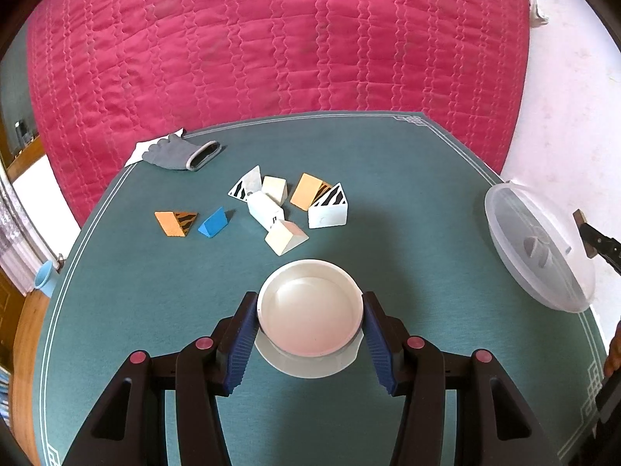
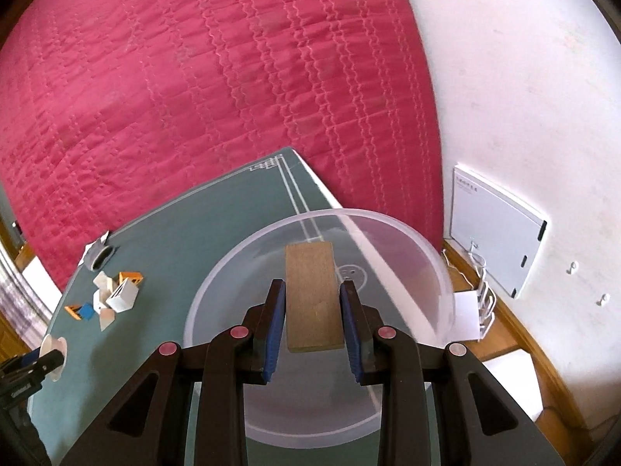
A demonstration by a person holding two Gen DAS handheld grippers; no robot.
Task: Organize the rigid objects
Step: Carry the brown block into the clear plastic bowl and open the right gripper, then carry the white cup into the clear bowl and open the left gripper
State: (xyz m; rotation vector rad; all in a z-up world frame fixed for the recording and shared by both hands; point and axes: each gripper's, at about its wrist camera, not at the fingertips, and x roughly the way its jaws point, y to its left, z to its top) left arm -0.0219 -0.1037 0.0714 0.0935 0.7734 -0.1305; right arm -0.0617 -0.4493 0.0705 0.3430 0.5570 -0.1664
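Green table (image 1: 388, 178) edge under clear bowl (image 2: 388, 233); right hand-held gripper (image 2: 312, 310) pinching wooden block (image 2: 310, 295).

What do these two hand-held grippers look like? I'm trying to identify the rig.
Both match. The left hand-held gripper and right hand-held gripper have black plastic linkage arms with triangular cut-outs, round pink-red pivot caps and blue ribbed pads on the two fingers. No cables, markings or sleeves are visible.
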